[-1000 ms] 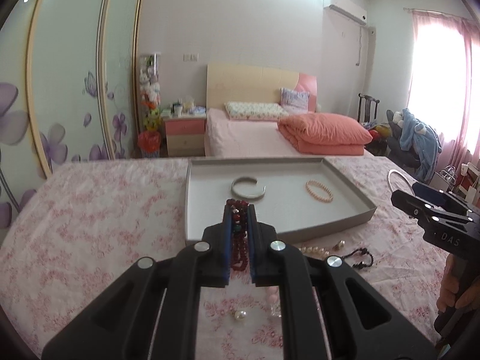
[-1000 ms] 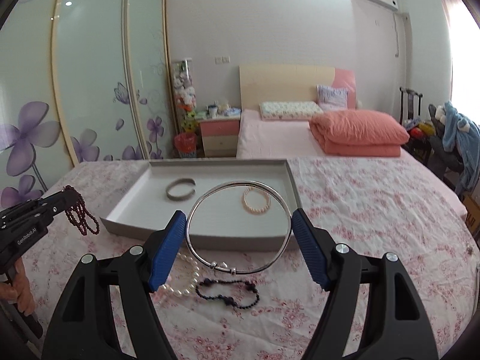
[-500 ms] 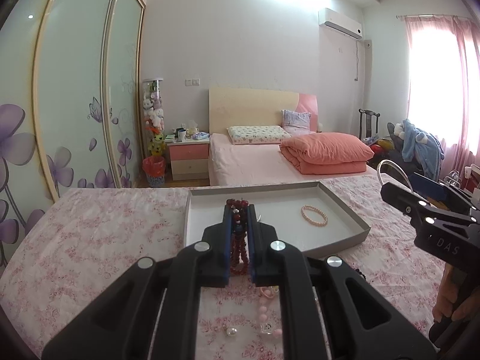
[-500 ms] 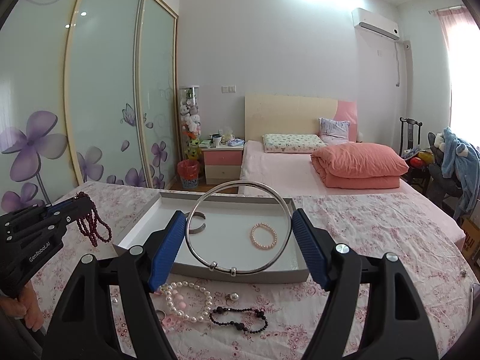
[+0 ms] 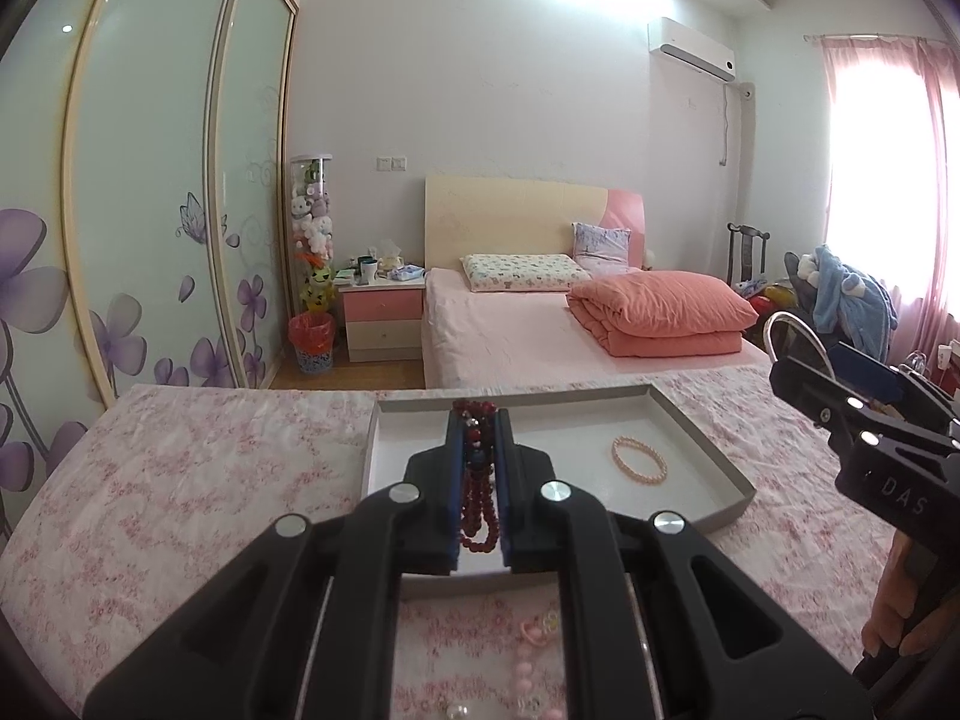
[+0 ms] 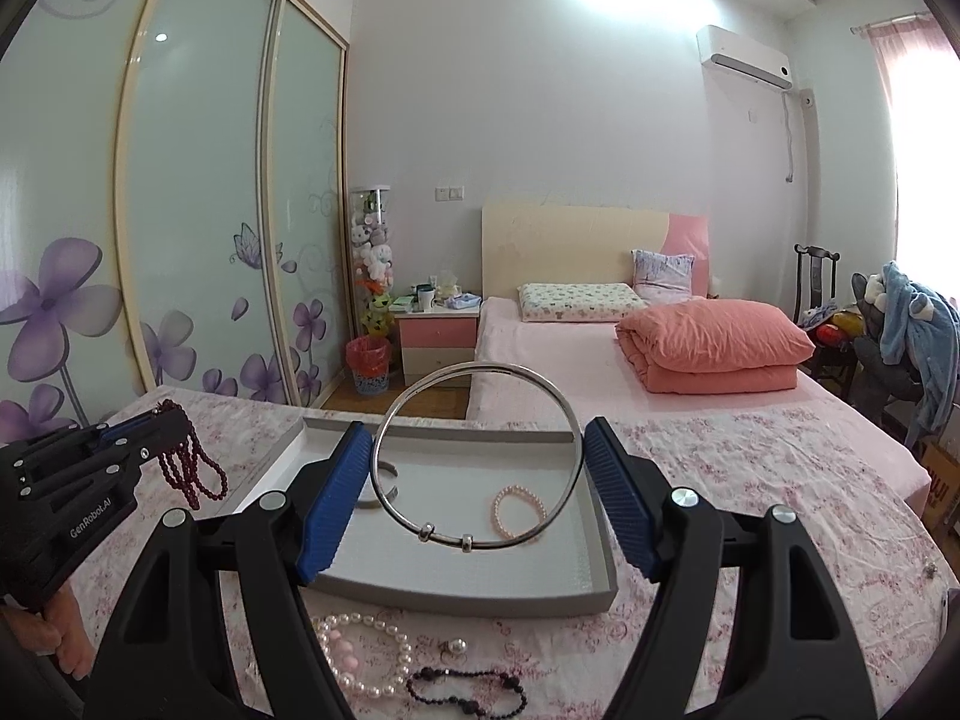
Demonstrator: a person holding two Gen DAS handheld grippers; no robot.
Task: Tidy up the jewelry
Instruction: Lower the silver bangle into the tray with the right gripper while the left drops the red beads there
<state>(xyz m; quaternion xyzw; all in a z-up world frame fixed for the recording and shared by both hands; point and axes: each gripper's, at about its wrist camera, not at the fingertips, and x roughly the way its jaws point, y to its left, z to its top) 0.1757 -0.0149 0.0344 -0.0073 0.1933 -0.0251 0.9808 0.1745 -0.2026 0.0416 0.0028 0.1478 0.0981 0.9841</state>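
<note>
Tray (image 6: 591,594): two bracelets; two hand-held grippers.

Home bedroom: bed (image 5: 540,324), wardrobe (image 5: 150,210).

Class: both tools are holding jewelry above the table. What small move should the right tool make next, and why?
Probably carry the silver bangle forward over the grey tray and lower it. The right tool grips it above the tray's near edge, and bare floor shows beside the pink bead bracelet.

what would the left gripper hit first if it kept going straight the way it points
Probably the floor of the grey tray: the left gripper, shut on the red bead strand, points slightly downward over it. Depth is hard to judge, so it might clear the far rim.
</note>
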